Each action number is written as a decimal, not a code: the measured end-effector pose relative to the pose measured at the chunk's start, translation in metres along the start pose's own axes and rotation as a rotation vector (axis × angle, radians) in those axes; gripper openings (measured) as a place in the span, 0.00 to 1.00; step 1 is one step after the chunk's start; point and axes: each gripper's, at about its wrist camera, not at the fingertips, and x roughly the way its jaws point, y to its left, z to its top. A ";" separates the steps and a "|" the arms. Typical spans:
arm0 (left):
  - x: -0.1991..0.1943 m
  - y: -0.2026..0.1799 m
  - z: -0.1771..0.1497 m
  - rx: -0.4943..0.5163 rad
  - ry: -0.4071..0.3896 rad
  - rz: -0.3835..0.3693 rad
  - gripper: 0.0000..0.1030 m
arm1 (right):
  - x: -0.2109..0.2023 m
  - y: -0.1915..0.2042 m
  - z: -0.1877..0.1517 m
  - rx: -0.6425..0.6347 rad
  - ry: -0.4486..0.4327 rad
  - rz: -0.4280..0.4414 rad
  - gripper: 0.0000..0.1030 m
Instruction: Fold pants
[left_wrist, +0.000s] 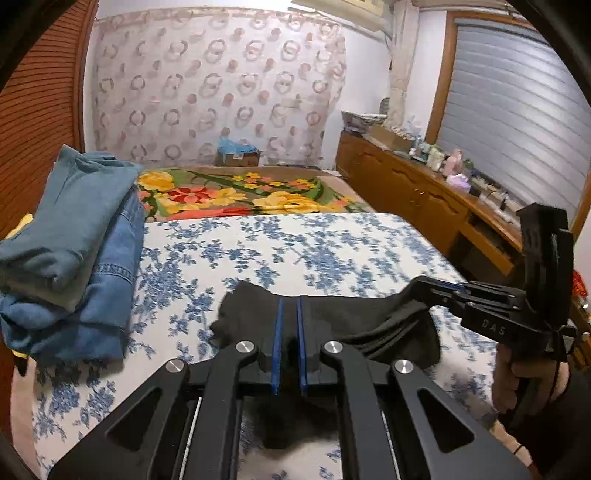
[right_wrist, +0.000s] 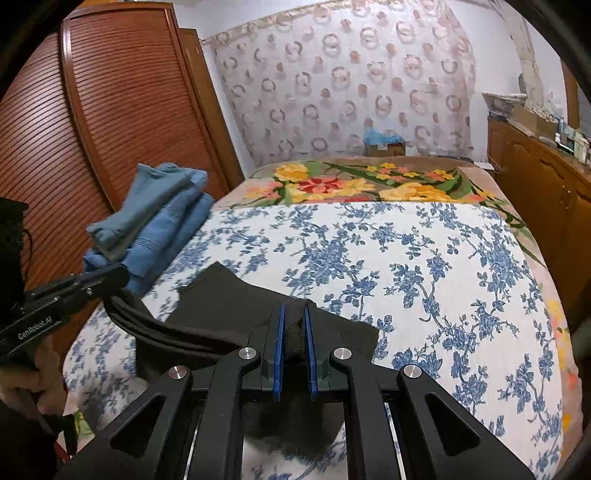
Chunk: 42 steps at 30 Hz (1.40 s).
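Pinching black pants (left_wrist: 369, 317) | left claw (left_wrist: 289, 332); right claw (right_wrist: 294, 332) | level, side by side

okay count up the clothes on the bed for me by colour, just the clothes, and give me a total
Black: 1, the black pants, pinched by the left gripper and the right gripper.
Blue: 2 that can be told apart in the stack at the bed's edge, a teal garment lying on folded denim jeans.
Total: 3
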 end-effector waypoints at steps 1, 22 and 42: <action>0.002 0.000 0.000 0.002 -0.001 0.013 0.08 | 0.005 -0.001 0.000 0.000 0.009 -0.003 0.10; 0.022 0.011 -0.032 -0.009 0.088 0.048 0.53 | -0.010 -0.020 -0.020 -0.090 0.022 -0.036 0.30; 0.073 0.009 -0.021 0.055 0.167 0.018 0.32 | 0.053 -0.015 0.007 -0.174 0.159 0.035 0.08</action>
